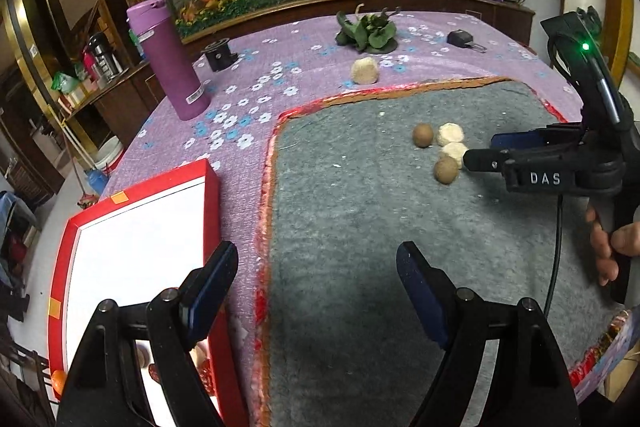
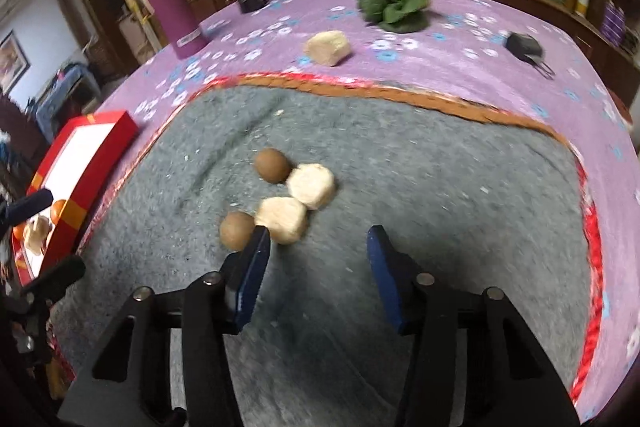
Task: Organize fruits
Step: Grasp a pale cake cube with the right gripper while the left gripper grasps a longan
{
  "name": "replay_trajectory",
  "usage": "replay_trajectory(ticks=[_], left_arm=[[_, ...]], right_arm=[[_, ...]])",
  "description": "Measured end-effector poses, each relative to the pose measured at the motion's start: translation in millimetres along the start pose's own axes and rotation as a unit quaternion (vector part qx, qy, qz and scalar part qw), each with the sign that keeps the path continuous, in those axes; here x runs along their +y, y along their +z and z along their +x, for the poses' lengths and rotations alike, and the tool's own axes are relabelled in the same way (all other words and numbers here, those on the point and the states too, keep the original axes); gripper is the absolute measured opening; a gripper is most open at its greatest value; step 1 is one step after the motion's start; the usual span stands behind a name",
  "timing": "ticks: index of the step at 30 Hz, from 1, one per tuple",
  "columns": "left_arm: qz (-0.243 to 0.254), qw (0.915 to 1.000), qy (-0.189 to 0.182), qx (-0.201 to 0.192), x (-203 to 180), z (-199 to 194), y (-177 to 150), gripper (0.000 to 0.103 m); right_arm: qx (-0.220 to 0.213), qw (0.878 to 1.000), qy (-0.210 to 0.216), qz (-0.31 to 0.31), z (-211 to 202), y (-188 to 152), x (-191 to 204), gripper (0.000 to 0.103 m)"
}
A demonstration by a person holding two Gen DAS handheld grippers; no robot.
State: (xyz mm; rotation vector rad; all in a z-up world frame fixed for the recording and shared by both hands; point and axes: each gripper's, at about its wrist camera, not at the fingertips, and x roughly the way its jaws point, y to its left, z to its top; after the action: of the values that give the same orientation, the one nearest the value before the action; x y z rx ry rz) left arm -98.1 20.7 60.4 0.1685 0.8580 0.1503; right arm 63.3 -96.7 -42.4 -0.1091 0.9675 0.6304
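Red box [image 1: 212, 195], white inside, stood at the left edge of the desk [image 1: 256, 131]; an orange fruit [image 2: 59, 209] and a pale fruit [image 2: 35, 233] lay in it.

Left gripper [image 1: 316, 267] hovered over the boundary of box and grey mat [image 1: 360, 227], its fingers [image 1: 216, 267] spread wide, holding nothing.

Purple bottle [image 1: 172, 63] stood upright on the flowered purple cloth, behind the box. A small black part [image 1: 219, 55] sat just right of it.

One pale fruit [image 1: 365, 71] lay alone on the cloth, off the mat. Behind it lay a bunch of green leaves [image 1: 368, 29].

Four fruits lay clustered on the grey mat: a brown fruit [image 2: 273, 165] touching a second pale fruit [image 2: 311, 185], which touched a third pale one [image 2: 282, 219], with another brown fruit [image 2: 237, 231] beside that.

Right gripper [image 2: 316, 241] was low over the mat, fingers [image 2: 252, 267] wide apart and empty; the left finger's tip was just beside the nearer brown and pale fruits.

A black adapter [image 1: 460, 38] lay far right on the cloth.
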Motion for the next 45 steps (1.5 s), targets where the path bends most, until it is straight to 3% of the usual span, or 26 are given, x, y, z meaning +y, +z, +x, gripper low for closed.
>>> replay_trajectory(ticks=[3,9,11,15,23,35,37,39,42,45], left_arm=[[-0.013,0.9999,0.005,0.001,9,0,1,0.082],[-0.033,0.9993,0.015,0.004,22,0,2,0.082],[-0.034,0.9993,0.017,0.006,22,1,3,0.082],[-0.023,0.9997,0.009,0.006,13,2,6,0.082],[0.024,0.9997,-0.006,-0.006,-17,5,23,0.082],[0.056,0.9957,-0.074,0.001,-58,50,63,0.08],[0.062,0.995,-0.077,0.01,-63,60,65,0.069],[0.068,0.9941,-0.081,0.022,-67,69,65,0.047],[0.067,0.9911,-0.106,0.045,-72,83,62,0.026],[0.061,0.9903,-0.116,0.046,-74,87,59,0.022]], right_arm=[[0.011,1.0,0.015,-0.015,9,7,14,0.051],[0.013,0.999,-0.014,-0.028,18,13,33,0.05],[0.011,0.999,-0.018,-0.03,16,11,33,0.043],[0.007,0.999,0.026,0.019,12,11,15,0.022],[0.004,0.998,0.051,0.039,-2,-1,-8,0.019],[-0.009,0.994,0.082,0.073,-4,-9,-35,0.019],[-0.015,0.993,0.089,0.076,-4,-11,-38,0.019],[-0.018,0.992,0.096,0.079,-4,-12,-39,0.019],[-0.02,0.99,0.105,0.087,-4,-12,-42,0.019],[-0.022,0.99,0.109,0.088,-4,-12,-43,0.019]])
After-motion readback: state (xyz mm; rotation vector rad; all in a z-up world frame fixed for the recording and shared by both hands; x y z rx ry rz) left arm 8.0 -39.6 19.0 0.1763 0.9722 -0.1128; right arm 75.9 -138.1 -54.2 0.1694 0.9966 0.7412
